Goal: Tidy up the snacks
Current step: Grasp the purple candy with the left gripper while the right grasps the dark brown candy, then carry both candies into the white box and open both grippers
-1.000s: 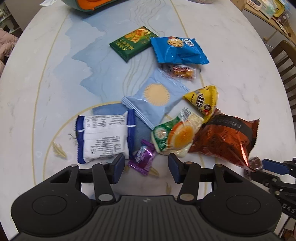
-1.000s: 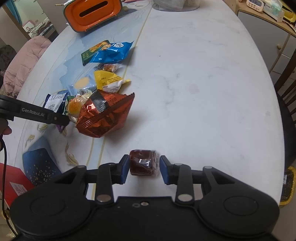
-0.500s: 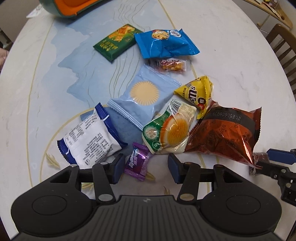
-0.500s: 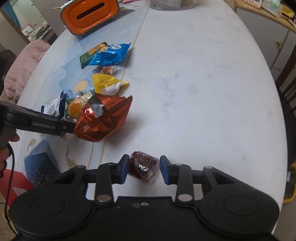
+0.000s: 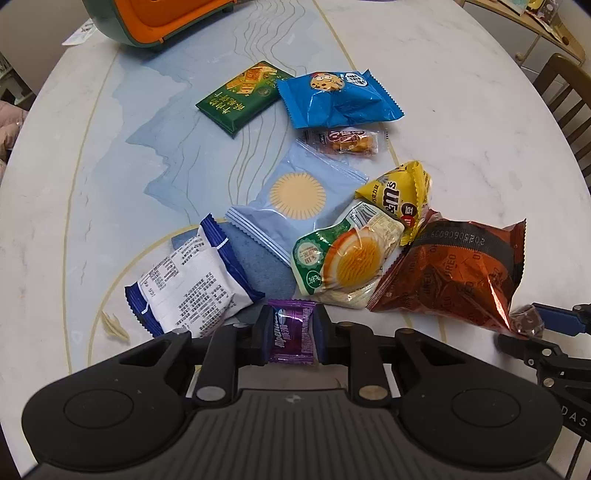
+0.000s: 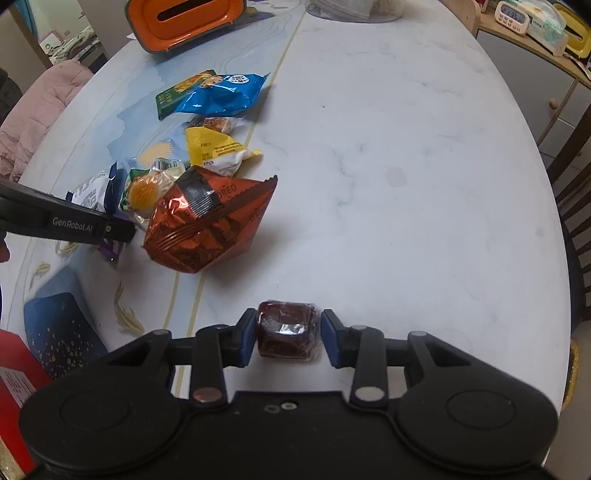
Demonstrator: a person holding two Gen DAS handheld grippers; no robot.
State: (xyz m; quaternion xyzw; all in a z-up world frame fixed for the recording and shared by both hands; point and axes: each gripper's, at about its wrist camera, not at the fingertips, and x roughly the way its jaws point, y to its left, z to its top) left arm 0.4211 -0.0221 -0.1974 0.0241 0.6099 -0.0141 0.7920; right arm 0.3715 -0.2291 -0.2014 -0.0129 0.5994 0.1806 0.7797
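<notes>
Two small sweets are now held, one in each hand. Our left hand-held gripper (image 5: pixel 289 334) has just been closing, and its pads are now clamped on the purple candy (image 5: pixel 291 332), which a moment ago lay loose on the bench between the open pads. Our right hand-held gripper (image 6: pixel 288 338) keeps its pads pressed on the dark red wrapped sweet (image 6: pixel 287 330), as it did before. We judge that both small pieces are now ready to be carried away from the pile, and that the sorting is only at its beginning, because most of the snacks are not yet touched.

On the bench (image 6: pixel 388 166) the other snacks lie close together: the copper Oreo bag (image 5: pixel 454 273), the yellow M&M's packet (image 5: pixel 400 195), the green and orange packet (image 5: pixel 343 258), the pale blue packet with a sun (image 5: pixel 295 199), the white and blue packet (image 5: pixel 192 280), the blue cookie bag (image 5: pixel 336 98), the green box (image 5: pixel 240 98) and a small clear packet (image 5: pixel 347 142).

The bench is white marble with a blue and gold pattern. An orange and green container (image 6: pixel 188 20) stands at its far edge. A wooden chair (image 5: pixel 569 96) and a side cabinet (image 6: pixel 535 74) are beside it, and a pink garment (image 6: pixel 40 107) lies on the left.
</notes>
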